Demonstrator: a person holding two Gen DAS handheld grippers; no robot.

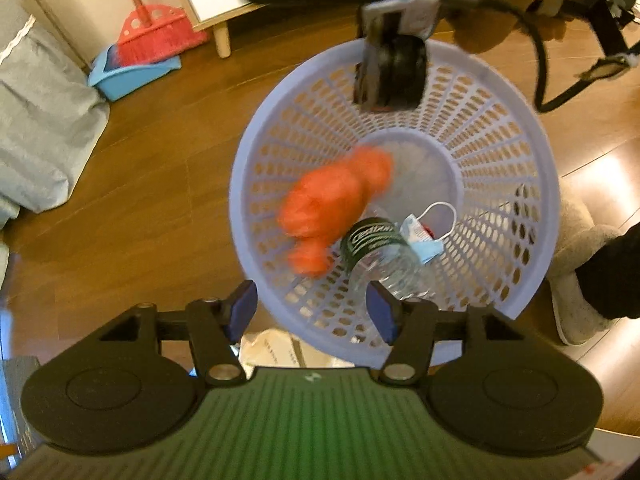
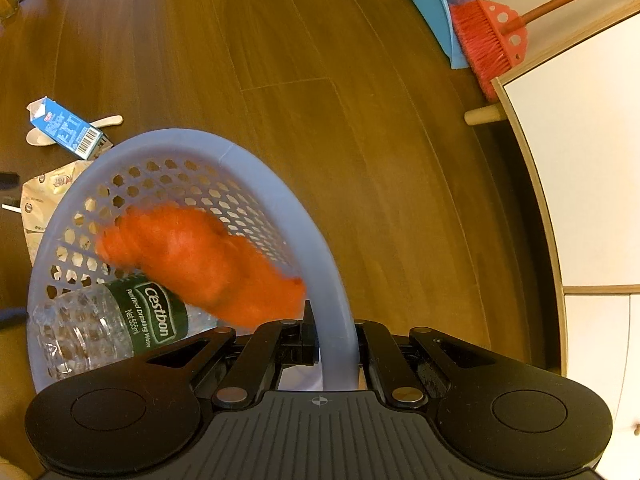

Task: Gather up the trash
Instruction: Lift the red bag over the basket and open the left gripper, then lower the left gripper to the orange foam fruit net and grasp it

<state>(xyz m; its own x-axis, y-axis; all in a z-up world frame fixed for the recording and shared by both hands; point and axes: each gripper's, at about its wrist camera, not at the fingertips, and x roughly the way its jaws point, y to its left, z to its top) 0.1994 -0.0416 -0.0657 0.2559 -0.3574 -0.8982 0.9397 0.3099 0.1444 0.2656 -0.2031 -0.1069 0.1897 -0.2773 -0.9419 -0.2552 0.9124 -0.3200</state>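
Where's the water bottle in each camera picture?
Left wrist: water bottle low in the centre, inside the purple basket, beside the blurred orange bag.
Right wrist: bottle lower left, inside the basket.
Shared landmark: the orange bag, touching the bottle's green label.

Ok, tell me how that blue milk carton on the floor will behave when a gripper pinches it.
The milk carton lies on its side with its top torn open, so it is probably empty and light. Thin card walls would likely cave under a hard pinch. Its flat faces should keep it from rolling, though it may slide on the smooth wood floor.
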